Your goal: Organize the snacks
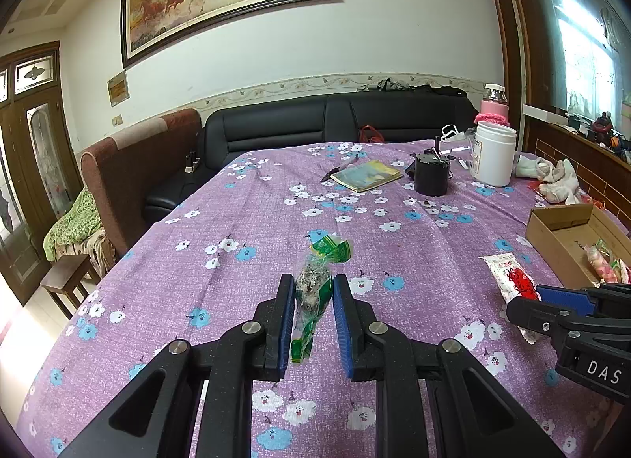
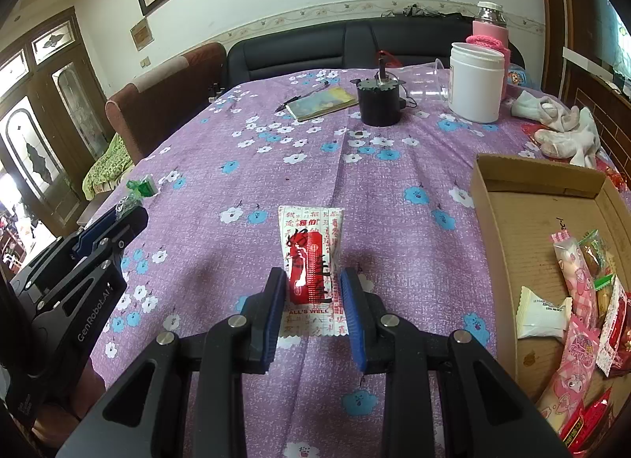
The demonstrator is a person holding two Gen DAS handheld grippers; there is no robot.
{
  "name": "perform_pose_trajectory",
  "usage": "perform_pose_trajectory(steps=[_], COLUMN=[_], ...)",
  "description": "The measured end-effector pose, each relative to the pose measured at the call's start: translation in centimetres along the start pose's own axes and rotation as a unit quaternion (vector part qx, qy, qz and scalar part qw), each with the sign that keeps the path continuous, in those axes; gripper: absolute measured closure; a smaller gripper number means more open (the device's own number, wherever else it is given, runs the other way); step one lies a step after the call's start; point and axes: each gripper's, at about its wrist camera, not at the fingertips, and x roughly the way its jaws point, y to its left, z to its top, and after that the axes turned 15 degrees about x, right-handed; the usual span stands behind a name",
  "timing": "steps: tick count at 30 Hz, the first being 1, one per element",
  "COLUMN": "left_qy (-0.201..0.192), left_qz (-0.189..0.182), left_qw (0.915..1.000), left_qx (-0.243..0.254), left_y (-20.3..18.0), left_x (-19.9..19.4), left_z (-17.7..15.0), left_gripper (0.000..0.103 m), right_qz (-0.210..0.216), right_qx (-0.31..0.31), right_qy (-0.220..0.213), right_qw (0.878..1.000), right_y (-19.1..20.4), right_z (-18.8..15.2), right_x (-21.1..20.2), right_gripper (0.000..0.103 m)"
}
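Note:
A green-wrapped snack (image 1: 315, 280) lies on the purple flowered tablecloth (image 1: 256, 229), between the open fingers of my left gripper (image 1: 314, 296), which stand on either side of it. A white and red snack packet (image 2: 311, 265) lies flat on the cloth between the open fingers of my right gripper (image 2: 313, 292). The packet also shows in the left wrist view (image 1: 510, 280) under the right gripper (image 1: 552, 300). The left gripper (image 2: 114, 221) and green snack (image 2: 138, 192) show at the left of the right wrist view. A cardboard box (image 2: 512, 213) at the right holds several wrapped snacks (image 2: 583, 300).
At the far end of the table stand a white jar (image 2: 477, 81), a black pot (image 2: 380, 101), a notebook (image 2: 321, 103) with a pen, a pink bottle (image 2: 489, 28) and white cloths (image 2: 564, 131). A black sofa (image 1: 335, 119) and a brown chair (image 1: 134, 166) lie beyond the table.

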Motion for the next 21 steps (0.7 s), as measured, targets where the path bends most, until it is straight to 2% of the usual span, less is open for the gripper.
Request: perform_pose_trajectory(steps=[21], left_qy=[0.0], left_qz=[0.001], left_qw=[1.0], left_qx=[0.0], left_y=[0.01], left_x=[-0.01], left_z=[-0.04], left_gripper=[0.083], right_qz=[-0.002], right_qx=[0.001], right_qy=[-0.001], right_qw=[1.0], right_y=[-0.04], right_z=[0.02], right_x=[0.0], right_gripper=[0.075])
